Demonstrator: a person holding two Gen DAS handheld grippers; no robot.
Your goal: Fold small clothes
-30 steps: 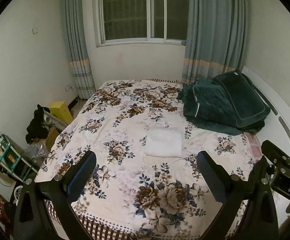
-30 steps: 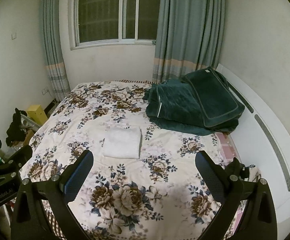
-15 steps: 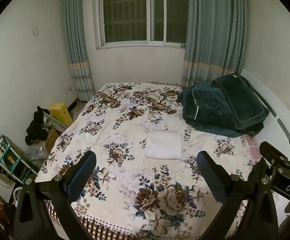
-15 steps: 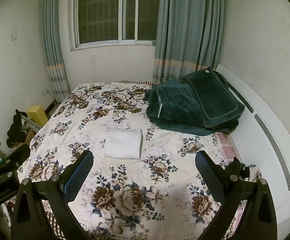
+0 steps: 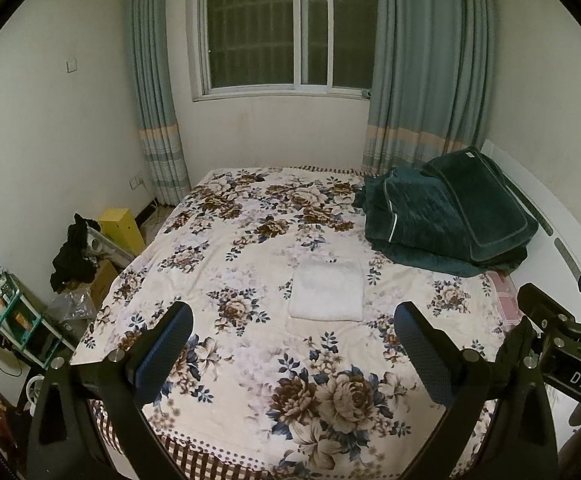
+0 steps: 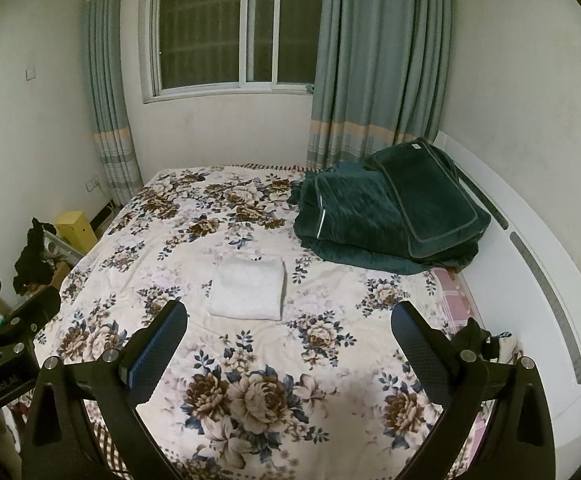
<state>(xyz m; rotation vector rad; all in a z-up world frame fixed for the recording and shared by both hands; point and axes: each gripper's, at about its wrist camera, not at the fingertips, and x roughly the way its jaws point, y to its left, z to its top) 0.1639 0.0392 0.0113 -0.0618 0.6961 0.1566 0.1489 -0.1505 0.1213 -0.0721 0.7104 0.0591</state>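
On the floor at the far left sit a yellow box [image 5: 120,226] and a heap of black clothing [image 5: 72,252], well away from my work. My left tongs [image 5: 292,344] hang over the near edge of the flowered bedspread [image 5: 250,248], spread wide apart and holding nothing. The white folded cloth [image 5: 327,290] lies flat mid-bed, beyond both tools and touched by neither. My right tongs [image 6: 288,342] are likewise wide apart and empty. Further right, a dark green quilt [image 6: 386,216] is piled by the headboard. If I reach in carelessly, I could pinch the bedspread along with the cloth, or drag the neat fold apart.
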